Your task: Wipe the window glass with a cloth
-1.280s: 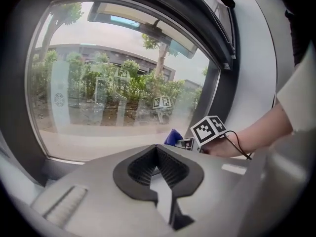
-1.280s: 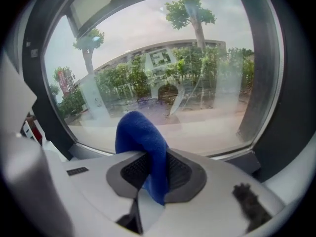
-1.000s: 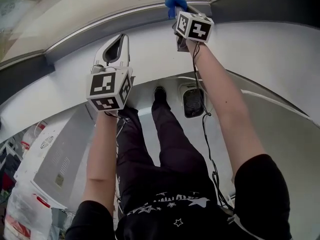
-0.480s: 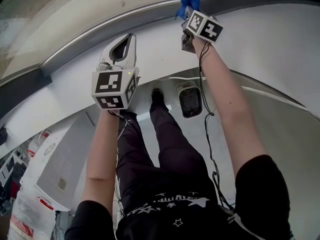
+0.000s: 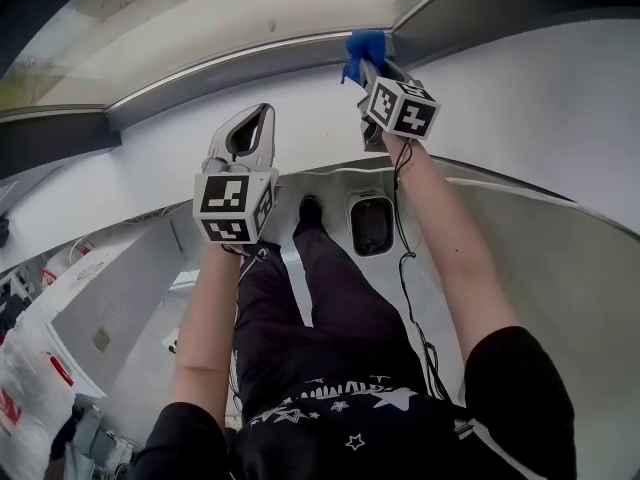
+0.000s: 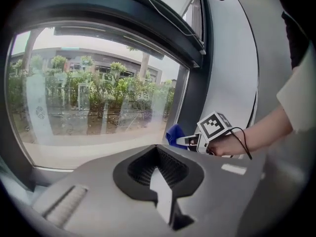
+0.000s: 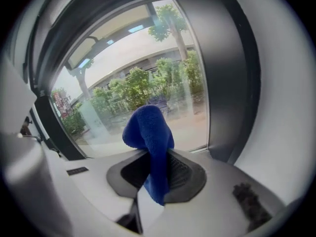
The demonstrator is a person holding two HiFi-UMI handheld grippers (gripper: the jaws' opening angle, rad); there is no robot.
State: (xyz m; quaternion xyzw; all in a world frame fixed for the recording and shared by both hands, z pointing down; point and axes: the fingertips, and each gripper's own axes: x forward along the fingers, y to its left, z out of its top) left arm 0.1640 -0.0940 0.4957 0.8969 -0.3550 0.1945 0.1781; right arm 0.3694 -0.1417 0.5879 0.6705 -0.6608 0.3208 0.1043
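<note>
The window glass (image 5: 220, 13) fills the top of the head view, set in a dark frame (image 5: 250, 68). My right gripper (image 5: 368, 66) is shut on a blue cloth (image 5: 364, 45), held at the glass's lower right corner. In the right gripper view the cloth (image 7: 148, 132) sticks up from the closed jaws, just short of the glass (image 7: 148, 78). My left gripper (image 5: 254, 113) is shut with nothing in it, lower and to the left, below the sill. Its own view shows the glass (image 6: 98, 102), the right gripper (image 6: 191, 141) and the cloth (image 6: 174, 134).
A white wall (image 5: 520, 98) runs under the window and to the right. The person's legs (image 5: 330, 288) stand on the floor beside a dark floor grate (image 5: 370, 223). A white cabinet (image 5: 100, 308) is at the left. A black cable (image 5: 410, 268) hangs from the right gripper.
The head view has tilted up, so more glass shows and both grippers sit lower in the picture. The right gripper still has the cloth; the left one stays shut.
</note>
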